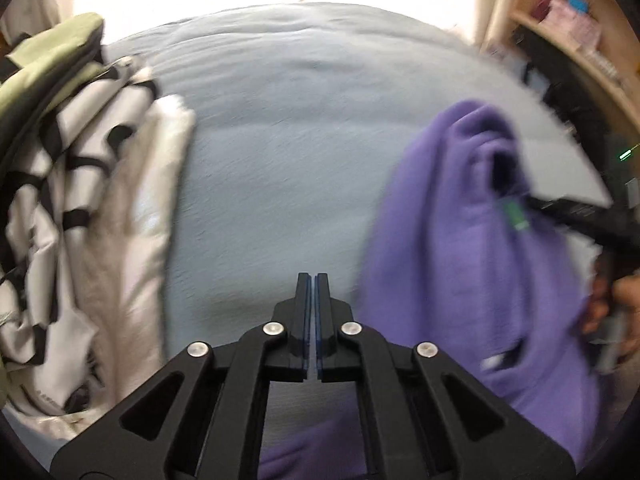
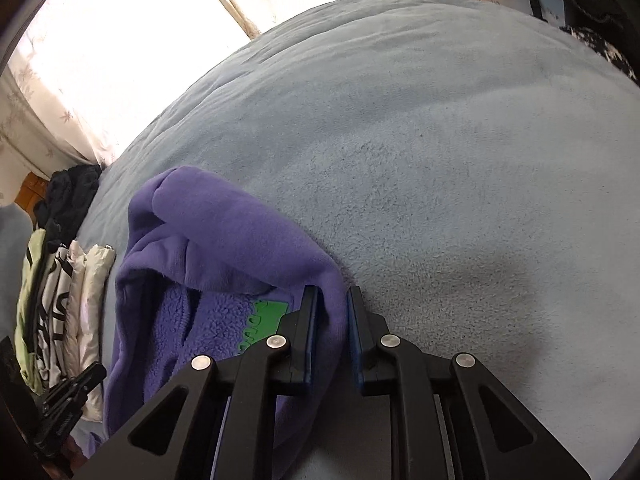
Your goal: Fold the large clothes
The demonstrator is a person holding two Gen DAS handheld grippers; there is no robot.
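Note:
A purple fleece garment [image 2: 224, 232] with a green neck label [image 2: 264, 320] hangs bunched above the light blue bed cover [image 2: 440, 160]. My right gripper [image 2: 332, 300] is shut on a fold of its edge near the collar. In the left wrist view the garment [image 1: 452, 240] hangs at the right, held up by the right gripper [image 1: 516, 200]. My left gripper [image 1: 312, 280] is shut and empty, above the bed cover [image 1: 300, 120], left of the garment.
A stack of folded clothes [image 1: 80, 200], white, black-striped and green, lies along the bed's left side, and also shows in the right wrist view [image 2: 68, 300]. A wooden shelf [image 1: 580, 40] stands at the right. Bright curtains [image 2: 100, 40] hang behind the bed.

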